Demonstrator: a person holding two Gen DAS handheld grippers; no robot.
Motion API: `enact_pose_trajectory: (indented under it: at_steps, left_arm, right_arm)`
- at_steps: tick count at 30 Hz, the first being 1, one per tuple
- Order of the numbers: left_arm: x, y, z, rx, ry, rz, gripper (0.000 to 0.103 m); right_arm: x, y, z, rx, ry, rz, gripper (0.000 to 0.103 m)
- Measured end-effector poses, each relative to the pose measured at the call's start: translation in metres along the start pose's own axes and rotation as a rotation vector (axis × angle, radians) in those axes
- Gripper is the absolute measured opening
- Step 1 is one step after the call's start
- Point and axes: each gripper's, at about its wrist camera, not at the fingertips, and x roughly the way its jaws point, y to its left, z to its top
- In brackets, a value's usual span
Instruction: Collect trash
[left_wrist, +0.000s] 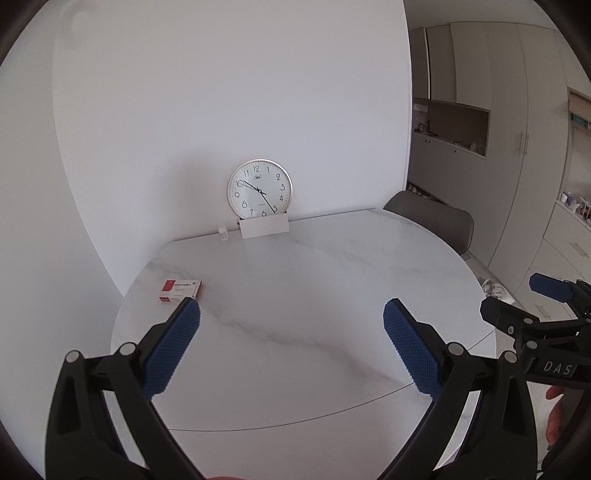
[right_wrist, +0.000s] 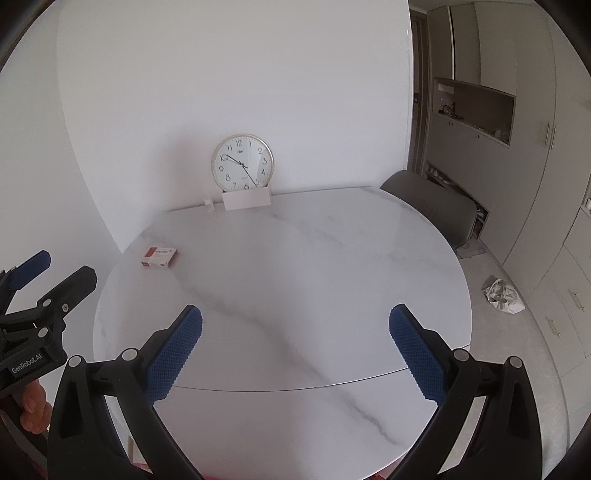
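Box (left_wrist: 181, 290), small, red and white, lies flat on the desk (left_wrist: 295, 280) ahead and to the left of the left hand-held gripper (left_wrist: 291, 347), just past its left fingertip in that view; from the right hand-held gripper (right_wrist: 295, 350) it sits well off to the left and farther ahead. It looks like the one loose bit of rubbish on the desk, though whether it is trash or a full packet cannot be told. Both hand-held grippers hover above the near edge with fingers spread wide and nothing between them. No bin or collecting bag shows on the desk, so the scene would fit either a box waiting to be picked up or a desk largely cleared with one piece left; the pictures do not settle which. If the box is to be taken, the left hand-held gripper is the nearer one, and a grasp would call for coming down over the box's short sides, since it lies low and flat against the smooth marble. Beyond it, straight ahead against the wall, a round clock (left_wrist: 259, 188) leans behind a white card (left_wrist: 264, 227), with a tiny white bottle (left_wrist: 223, 233) just left of the card. Nothing stands between the left hand-held gripper and the box. Off to the right, a grey chair (right_wrist: 432, 206) is tucked against the desk, and a crumpled white bag (right_wrist: 502, 293) lies on the floor beyond.
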Motion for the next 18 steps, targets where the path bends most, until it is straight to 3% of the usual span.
enact_pose_trajectory:
  at_steps: [18]
  left_arm:
    - [0.018, 0.001, 0.001, -0.011, 0.035, -0.006, 0.095]
  right_arm:
    - [0.015, 0.0, -0.002, 0.017, 0.034, 0.003, 0.101]
